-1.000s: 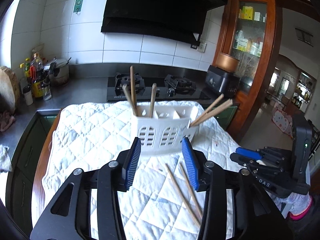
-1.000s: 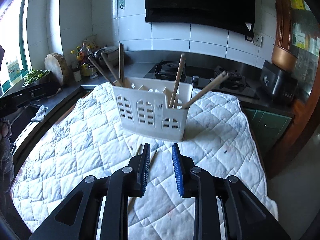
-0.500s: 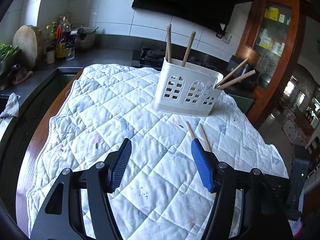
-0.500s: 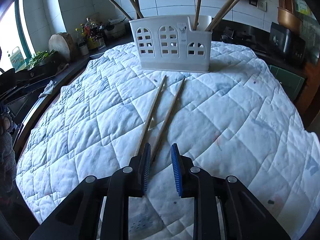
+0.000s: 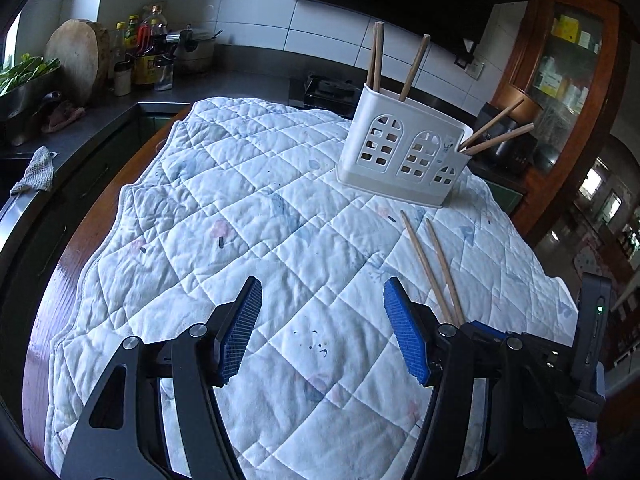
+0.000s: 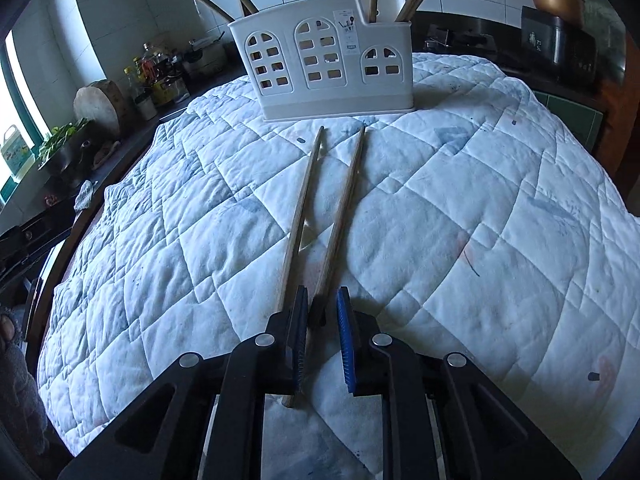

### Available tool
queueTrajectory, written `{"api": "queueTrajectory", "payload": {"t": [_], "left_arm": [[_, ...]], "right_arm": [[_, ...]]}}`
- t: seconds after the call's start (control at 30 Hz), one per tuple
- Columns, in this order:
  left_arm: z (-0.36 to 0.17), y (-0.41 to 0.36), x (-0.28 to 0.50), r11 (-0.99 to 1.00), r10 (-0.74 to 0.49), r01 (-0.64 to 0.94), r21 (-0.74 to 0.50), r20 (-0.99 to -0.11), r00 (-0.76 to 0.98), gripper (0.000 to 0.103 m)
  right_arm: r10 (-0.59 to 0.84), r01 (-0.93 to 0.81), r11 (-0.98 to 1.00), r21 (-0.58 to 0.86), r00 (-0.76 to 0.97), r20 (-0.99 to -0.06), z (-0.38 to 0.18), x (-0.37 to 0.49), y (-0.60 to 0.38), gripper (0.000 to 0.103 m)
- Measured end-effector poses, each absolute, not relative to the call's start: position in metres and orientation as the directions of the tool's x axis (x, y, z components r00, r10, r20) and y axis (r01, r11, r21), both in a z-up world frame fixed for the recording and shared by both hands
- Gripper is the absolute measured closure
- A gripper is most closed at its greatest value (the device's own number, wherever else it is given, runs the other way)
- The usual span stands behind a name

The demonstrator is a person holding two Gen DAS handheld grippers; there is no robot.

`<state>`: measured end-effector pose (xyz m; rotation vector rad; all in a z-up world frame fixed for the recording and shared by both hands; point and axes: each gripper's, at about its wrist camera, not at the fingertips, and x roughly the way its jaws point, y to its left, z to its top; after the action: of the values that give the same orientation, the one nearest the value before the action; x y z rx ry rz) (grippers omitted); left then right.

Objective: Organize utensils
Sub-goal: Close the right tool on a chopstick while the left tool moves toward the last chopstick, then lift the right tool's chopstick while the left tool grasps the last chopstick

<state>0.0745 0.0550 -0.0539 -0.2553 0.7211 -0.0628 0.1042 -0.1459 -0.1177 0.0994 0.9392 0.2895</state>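
Observation:
A white utensil holder (image 5: 402, 152) (image 6: 334, 68) with arched cut-outs stands on the quilted cloth (image 5: 248, 216) and holds several wooden chopsticks. Two loose chopsticks (image 5: 434, 266) lie side by side on the cloth in front of it. In the right wrist view the right chopstick (image 6: 342, 216) runs into the narrow gap of my right gripper (image 6: 322, 320), whose jaws stand slightly apart around its near end; the left chopstick (image 6: 298, 220) passes outside the left finger. My left gripper (image 5: 322, 328) is wide open and empty, hovering over the cloth to the left of the loose pair.
A dark counter at the left holds bottles (image 5: 140, 56), a round chopping block (image 5: 78, 60) and a rag (image 5: 34, 168). A stove (image 5: 328, 88) lies behind the holder. A wooden cabinet (image 5: 560, 60) stands at the right. The right gripper's body shows in the left wrist view (image 5: 540, 356).
Both grippers pulled back from the holder and dropped toward the cloth. My right gripper moved down over the near end of the right loose chopstick. My left gripper opened wider.

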Motion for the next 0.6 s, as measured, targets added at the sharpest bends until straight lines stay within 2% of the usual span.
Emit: {"api": "queueTrajectory", "payload": {"t": [0.2,0.6], "left_arm": [[-0.063,0.046,0.075,0.966,-0.161,-0.020,-0.258,-0.659,0.735,0.039],[-0.079,0.009,0.072,0.961,-0.225,0.041,-0.274,-0.683,0.695,0.039]], "right_arm": [[0.217,-0.189,0.974,0.128,0.590,-0.778,-0.117,0.102,-0.137,0.094],[0.239,-0.166,0.971,0.173,0.640,-0.730,-0.102,0.091,-0.168,0.096]]}}
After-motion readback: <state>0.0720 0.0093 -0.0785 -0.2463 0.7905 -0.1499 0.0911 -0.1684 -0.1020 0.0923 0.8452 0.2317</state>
